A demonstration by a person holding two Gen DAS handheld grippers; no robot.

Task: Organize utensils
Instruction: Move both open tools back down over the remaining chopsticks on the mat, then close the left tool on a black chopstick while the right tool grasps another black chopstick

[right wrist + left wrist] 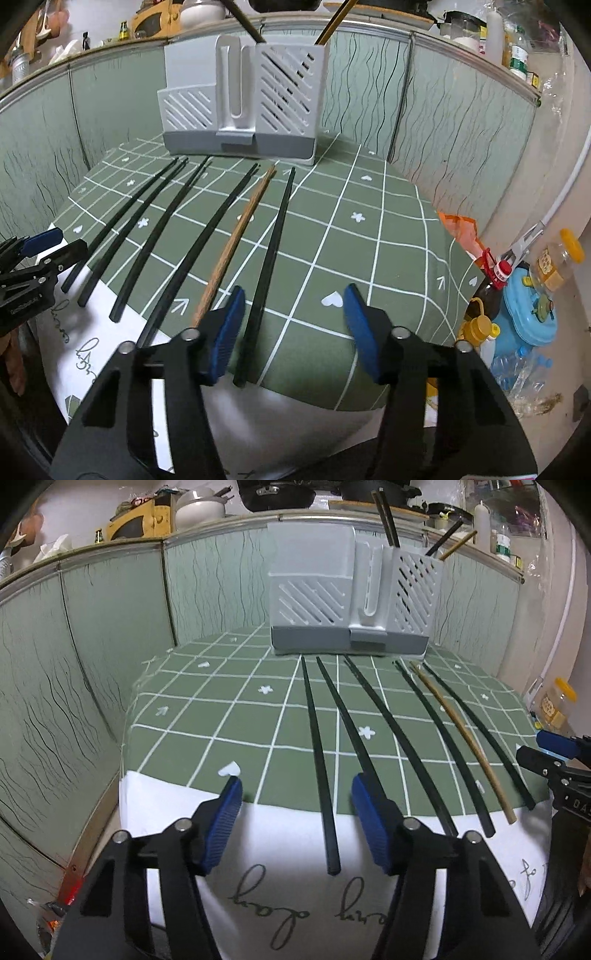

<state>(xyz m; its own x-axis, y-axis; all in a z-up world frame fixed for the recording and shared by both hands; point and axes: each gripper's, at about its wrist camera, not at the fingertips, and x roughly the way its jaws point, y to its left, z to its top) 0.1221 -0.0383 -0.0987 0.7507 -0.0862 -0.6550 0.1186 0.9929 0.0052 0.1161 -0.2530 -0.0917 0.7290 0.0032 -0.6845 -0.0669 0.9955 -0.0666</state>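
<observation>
Six loose chopsticks, five black [320,760] and one wooden [236,243], lie fanned on the green checked tablecloth [207,716] before the grey slotted utensil holder [347,602], their near ends at the cloth's front edge, apparently untouched; left gripper [295,812] and right gripper [293,321] each straddle a black stick, jaws part-open.

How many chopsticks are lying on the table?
6: five black ones and one wooden chopstick, side by side on the tablecloth, pointing toward the holder. The wooden one is second from the right. More stand in the holder.

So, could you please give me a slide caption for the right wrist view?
Right gripper open over a black chopstick, one of six chopsticks laid before the utensil holder.
</observation>
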